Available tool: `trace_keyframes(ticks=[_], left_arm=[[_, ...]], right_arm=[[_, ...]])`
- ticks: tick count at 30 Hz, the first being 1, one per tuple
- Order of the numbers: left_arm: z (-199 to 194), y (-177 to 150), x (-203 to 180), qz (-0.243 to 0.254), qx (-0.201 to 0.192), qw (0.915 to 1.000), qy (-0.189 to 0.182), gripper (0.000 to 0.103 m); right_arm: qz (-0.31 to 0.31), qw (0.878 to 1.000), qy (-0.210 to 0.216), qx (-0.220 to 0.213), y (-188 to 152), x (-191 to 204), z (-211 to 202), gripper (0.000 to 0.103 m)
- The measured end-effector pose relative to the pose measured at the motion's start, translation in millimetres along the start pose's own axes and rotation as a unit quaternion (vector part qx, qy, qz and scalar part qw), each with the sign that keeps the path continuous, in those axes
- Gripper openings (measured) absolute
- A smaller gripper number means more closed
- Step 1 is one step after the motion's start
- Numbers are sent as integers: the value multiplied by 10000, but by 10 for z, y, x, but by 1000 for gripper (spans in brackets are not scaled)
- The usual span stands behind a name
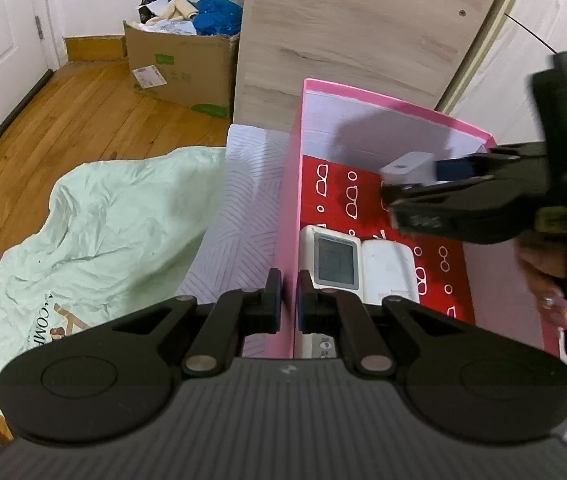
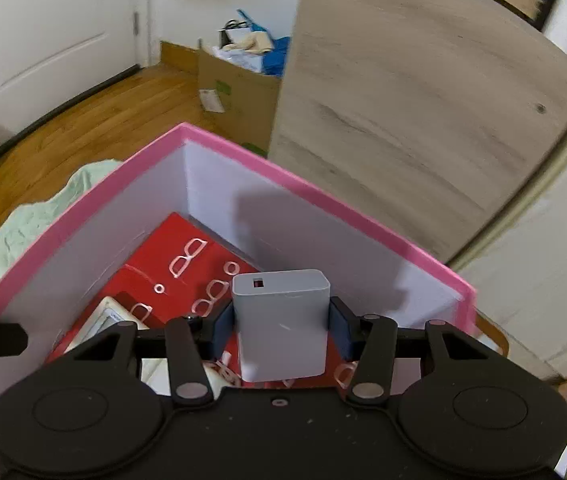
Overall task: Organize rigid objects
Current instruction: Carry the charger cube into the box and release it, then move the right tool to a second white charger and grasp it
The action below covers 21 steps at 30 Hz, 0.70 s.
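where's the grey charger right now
The grey charger is clamped in the right tongs, hanging over the pink box, above its red lining and right of the white monitor.

white patterned bed (image 1: 239, 184) bearing pink box (image 1: 289, 208) and mint-green bag (image 1: 103, 224)

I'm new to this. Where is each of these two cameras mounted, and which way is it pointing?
Left wrist view: sits on the left gripper, looking down along its fingers, which pinch the pink box wall; the right gripper and part of a hand show too.
Right wrist view: sits on the right gripper, looking down into the box past the grey power bank it holds; the left gripper's tip shows at the left edge.
Both share the box, its red glasses-patterned item, the white monitor, the cardboard box and the wooden floor.
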<state>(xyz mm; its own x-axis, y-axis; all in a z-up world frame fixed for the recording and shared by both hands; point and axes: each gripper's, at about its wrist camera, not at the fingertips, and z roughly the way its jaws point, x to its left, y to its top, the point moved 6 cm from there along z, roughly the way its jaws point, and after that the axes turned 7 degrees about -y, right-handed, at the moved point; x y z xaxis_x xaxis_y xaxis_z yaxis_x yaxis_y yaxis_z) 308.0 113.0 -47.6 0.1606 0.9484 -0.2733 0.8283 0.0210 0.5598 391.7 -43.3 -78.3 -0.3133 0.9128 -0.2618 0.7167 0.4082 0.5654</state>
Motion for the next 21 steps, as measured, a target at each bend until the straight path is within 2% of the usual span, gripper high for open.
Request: trace_keyframes(ticks=[8, 10, 13, 19, 21], left_arm=[[8, -1, -53, 119, -23, 9999, 78, 7], [2, -3, -48, 100, -24, 9999, 61, 7], [-2, -3, -41, 88, -26, 9999, 67, 7], [-12, 8, -39, 37, -35, 10000, 37, 6], [-12, 12, -39, 41, -50, 10000, 49, 6]], right_arm=[[627, 9966, 537, 68, 191, 135, 103, 56], [1141, 9897, 855, 122, 219, 97, 145, 56], [1801, 9730, 1429, 203, 197, -2, 119, 56], [1555, 9750, 1577, -190, 100, -170, -285, 57], [1544, 9728, 1664, -452, 19, -271, -464, 58]])
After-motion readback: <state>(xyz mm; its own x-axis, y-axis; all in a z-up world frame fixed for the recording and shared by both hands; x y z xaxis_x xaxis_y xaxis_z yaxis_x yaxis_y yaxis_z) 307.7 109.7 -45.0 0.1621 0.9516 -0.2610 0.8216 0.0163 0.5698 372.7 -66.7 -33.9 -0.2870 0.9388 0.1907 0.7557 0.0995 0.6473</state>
